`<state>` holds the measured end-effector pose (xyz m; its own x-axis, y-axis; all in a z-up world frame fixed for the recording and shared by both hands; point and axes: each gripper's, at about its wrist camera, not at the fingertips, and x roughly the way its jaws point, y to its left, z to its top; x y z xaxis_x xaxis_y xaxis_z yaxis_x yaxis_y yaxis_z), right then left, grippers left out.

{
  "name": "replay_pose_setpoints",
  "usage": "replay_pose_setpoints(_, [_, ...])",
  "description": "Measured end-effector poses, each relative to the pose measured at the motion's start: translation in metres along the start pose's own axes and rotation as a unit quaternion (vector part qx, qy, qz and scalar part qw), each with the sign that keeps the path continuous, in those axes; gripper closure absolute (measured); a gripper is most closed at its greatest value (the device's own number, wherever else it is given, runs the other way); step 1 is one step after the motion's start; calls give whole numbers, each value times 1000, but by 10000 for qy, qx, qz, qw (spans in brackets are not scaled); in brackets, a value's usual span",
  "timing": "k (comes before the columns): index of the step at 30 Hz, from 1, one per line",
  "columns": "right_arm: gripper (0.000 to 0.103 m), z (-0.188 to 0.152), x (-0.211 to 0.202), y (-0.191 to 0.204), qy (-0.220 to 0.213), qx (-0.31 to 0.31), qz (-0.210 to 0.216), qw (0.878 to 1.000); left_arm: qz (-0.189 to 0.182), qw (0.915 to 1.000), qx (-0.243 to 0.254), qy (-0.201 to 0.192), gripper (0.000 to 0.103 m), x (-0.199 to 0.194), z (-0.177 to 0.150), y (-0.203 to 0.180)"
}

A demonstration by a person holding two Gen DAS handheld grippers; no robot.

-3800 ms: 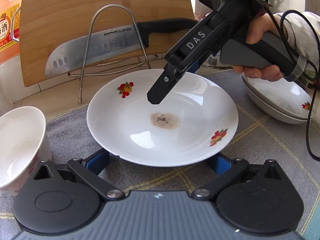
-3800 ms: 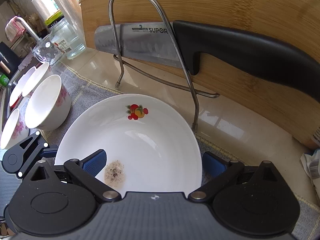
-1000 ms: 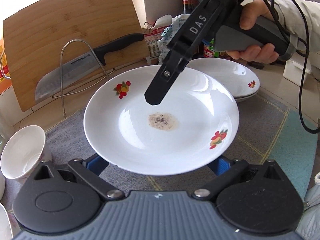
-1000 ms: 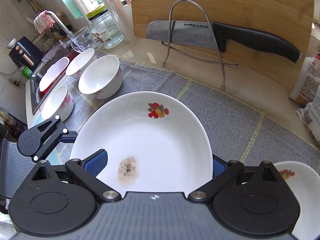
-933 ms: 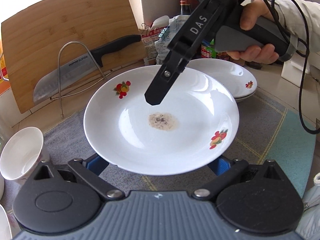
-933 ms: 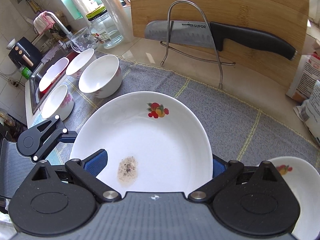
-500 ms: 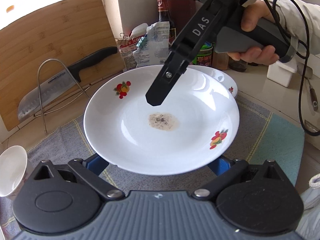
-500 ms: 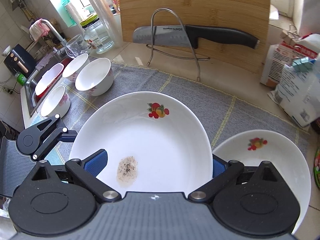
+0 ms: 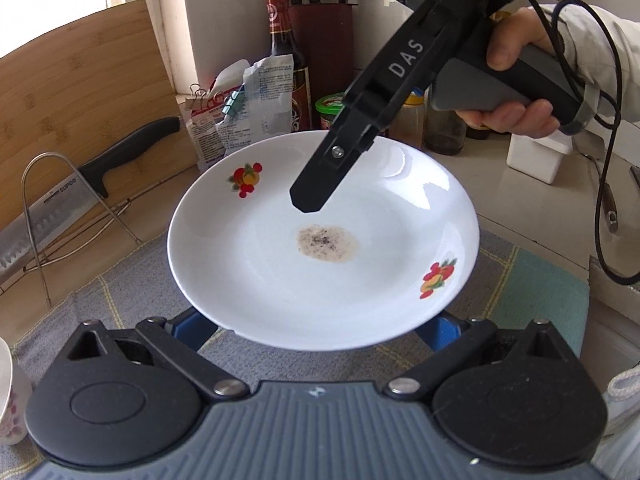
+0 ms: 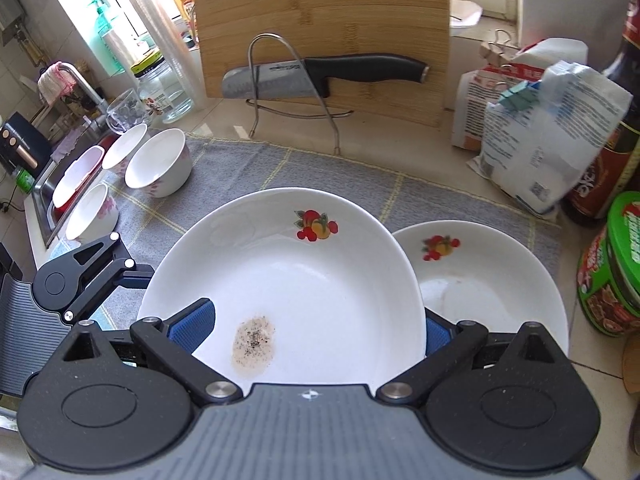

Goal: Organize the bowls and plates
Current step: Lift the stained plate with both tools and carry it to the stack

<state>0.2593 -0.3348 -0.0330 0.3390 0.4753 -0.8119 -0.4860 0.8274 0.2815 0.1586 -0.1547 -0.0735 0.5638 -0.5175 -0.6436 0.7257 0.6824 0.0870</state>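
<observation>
White fruit-patterned plate (image 10: 288, 272), clamped by both my left hand-held gripper (image 9: 316, 328) and right hand-held gripper (image 10: 316, 328), has swung over the matching stacked plate (image 10: 488, 280), ready for lowering.

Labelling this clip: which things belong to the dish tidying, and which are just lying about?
Job: held white fruit-print plate with a stain; second white fruit-print plate; white floral bowls.
Lying about: black-handled cleaver; bamboo cutting board; green-lidded jar; clipped paper bags.

Plate (image 9: 280, 280) rim hides both left gripper (image 9: 316, 330) fingertips; right gripper (image 10: 318, 330) tips hidden likewise. Second plate (image 10: 492, 280) beyond right tongs partly covered.
</observation>
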Motion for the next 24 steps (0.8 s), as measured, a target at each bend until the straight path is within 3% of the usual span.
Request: replay_pose_setpoints(24, [0, -26, -15, -57, -151, 638, -371, 9972, -449, 9985, 315, 57, 1, 52, 34, -11])
